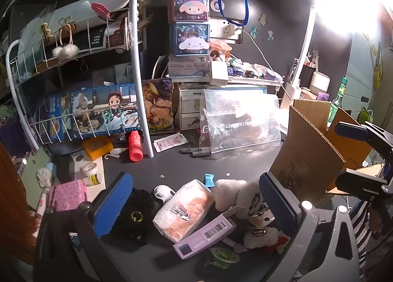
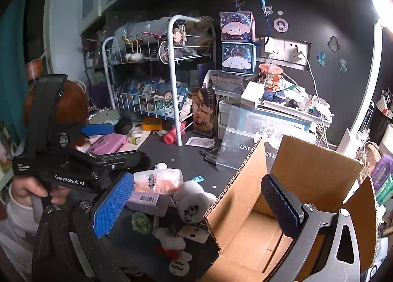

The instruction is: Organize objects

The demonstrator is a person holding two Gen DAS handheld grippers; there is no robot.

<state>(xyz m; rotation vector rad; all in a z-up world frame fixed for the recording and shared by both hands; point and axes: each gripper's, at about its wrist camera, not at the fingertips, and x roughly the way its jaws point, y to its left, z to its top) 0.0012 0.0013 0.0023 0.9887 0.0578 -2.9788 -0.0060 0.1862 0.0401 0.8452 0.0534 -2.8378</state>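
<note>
Fingers of the left gripper [image 1: 194, 208] stand wide apart and hold nothing, hovering low over the pile at the near edge of the tabletop [image 1: 172, 161]. Between them lie a pack of tissues [image 1: 183, 210], a lilac barcoded box [image 1: 205, 234] leaning on it, and a white plush keychain [image 1: 235, 193] just beside; a black fuzzy item [image 1: 137, 215] sits against the left finger. The right gripper [image 2: 196, 204] is also spread and empty. Its right finger hangs over the open cardboard box [image 2: 307, 159] at the tabletop's right side; its left finger is above the clutter.

Judging by the task, the loose things belong in that box. The risk lies in the crowding: the tissue pack, lilac box and plush touch or overlap, so closing on one could drag or pinch a neighbour. The soft pack may also squash and slip. A small green jelly cup [image 1: 223, 256] near the edge could be knocked off. The box's upright flap [image 1: 312, 149] stands toward the pile and could catch a carried item.
</note>
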